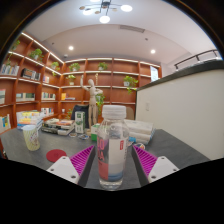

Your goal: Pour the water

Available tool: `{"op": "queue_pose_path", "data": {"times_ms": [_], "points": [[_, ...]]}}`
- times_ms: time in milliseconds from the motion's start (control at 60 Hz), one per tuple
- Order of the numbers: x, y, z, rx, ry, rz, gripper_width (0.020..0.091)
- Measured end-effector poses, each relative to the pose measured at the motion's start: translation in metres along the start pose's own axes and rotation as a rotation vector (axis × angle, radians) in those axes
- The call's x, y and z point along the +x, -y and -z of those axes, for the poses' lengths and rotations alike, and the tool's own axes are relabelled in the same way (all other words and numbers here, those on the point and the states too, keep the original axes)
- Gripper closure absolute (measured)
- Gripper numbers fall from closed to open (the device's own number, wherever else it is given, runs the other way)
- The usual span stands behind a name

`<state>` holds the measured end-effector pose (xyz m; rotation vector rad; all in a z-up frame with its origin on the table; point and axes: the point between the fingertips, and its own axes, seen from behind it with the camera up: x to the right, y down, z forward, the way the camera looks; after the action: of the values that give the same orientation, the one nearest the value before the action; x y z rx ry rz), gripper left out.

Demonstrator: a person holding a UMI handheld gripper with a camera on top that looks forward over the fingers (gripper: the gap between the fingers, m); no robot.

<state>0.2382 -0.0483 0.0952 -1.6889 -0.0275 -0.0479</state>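
- a clear plastic bottle (114,152) stands upright between the two fingers of the gripper (113,163), on a grey table (185,150).
- it has ribbed sides, a label with red print round its middle, and a narrow neck; whether a cap is on the neck i cannot tell.
- through its wall the scene behind shows; how much water it holds i cannot tell.
- the fingers are closed in on the bottle, a pink pad (83,157) at its left side and another at its right; both seem to press on it.
- left of the fingers lies a red disc (56,155) on the table, and beyond it stands a pale cup (32,137).
- just beyond the bottle is a small green-topped thing, too small to name.
- further back on the table stand a white box (115,113), a wooden figure (92,101) and some packets.
- behind all this run shelves (40,85) with books and potted plants (129,83).
- a white counter (185,95) rises to the right of the table.
- a round lamp (104,18) hangs from the ceiling.
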Motion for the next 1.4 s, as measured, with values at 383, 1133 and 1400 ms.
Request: {"op": "queue_pose_path", "data": {"times_ms": [383,1133,1400], "points": [[0.001,-0.004,-0.022,-0.009,0.004,-0.012,0.0743],[-0.205,0.090,-0.081,0.143,0.001,1.364,0.0771],[-0.272,0.107,-0.100,0.307,-0.026,1.924,0.0765]]}}
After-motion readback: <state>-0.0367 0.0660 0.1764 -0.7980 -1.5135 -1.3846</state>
